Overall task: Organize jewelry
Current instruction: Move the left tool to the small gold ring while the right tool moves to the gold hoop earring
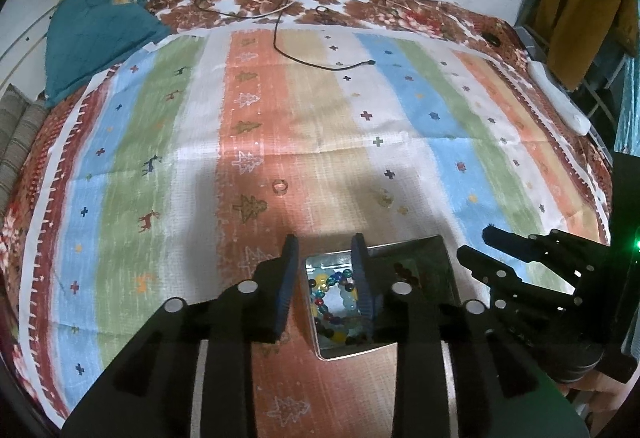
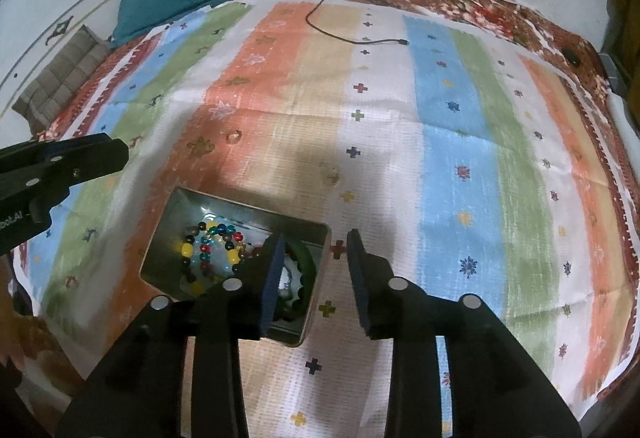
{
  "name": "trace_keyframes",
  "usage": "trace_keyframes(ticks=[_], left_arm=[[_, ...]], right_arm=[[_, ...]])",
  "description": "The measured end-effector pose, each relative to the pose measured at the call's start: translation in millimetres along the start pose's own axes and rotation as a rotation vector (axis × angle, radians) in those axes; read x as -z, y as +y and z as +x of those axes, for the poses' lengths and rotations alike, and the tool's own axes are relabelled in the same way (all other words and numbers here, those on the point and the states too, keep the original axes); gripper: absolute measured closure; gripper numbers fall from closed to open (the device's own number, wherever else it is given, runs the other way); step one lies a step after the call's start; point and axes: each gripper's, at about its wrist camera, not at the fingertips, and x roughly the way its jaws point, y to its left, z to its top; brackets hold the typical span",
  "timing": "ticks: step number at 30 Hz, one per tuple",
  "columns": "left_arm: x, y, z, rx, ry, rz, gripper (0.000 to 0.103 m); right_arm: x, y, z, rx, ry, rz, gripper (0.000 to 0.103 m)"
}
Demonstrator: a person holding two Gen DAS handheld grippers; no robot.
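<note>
Jewelry: beaded bracelets lay in the metal tin; two rings remained on the striped cloth. Left gripper and right gripper hovered, jaws apart, empty. The small rings could slip or be missed.

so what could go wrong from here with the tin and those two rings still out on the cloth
1. The two small rings are pale and blend into the striped cloth, so a grasp could miss or pinch fabric.
2. The left hand-held gripper hangs open over the metal tin; a low move could nudge it and spill the beaded bracelets.
</note>
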Motion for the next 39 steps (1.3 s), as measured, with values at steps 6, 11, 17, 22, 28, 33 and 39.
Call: trace_keyframes(ticks=[6,11,17,22,28,33,39], left_arm=[[-2,3,5,-0.013,0.012,-0.014,0.058],[-5,7,12,-0.028,0.027,-0.023,0.049],[-10,10,16,-0.036,0.027,-0.04,0.042],[-17,13,23,-0.034,0.031,-0.058,0.038],[-26,13,36,-0.058,0.047,-0.047,0.037],[-31,14,42,-0.077,0.049,-0.032,0.036],[-38,19,56,-0.098,0.067,-0.023,0.035]], right_arm=[[-3,-3,3,-0.009,0.009,0.017,0.058],[-7,-8,5,-0.019,0.013,0.046,0.055],[-14,-12,10,-0.027,0.021,0.072,0.049],[-21,-14,19,-0.035,0.039,0.084,0.047],[-30,-16,29,-0.029,0.056,0.085,0.046],[-37,-17,36,-0.021,0.064,0.07,0.045],[-45,-20,50,-0.004,0.081,0.072,0.041]])
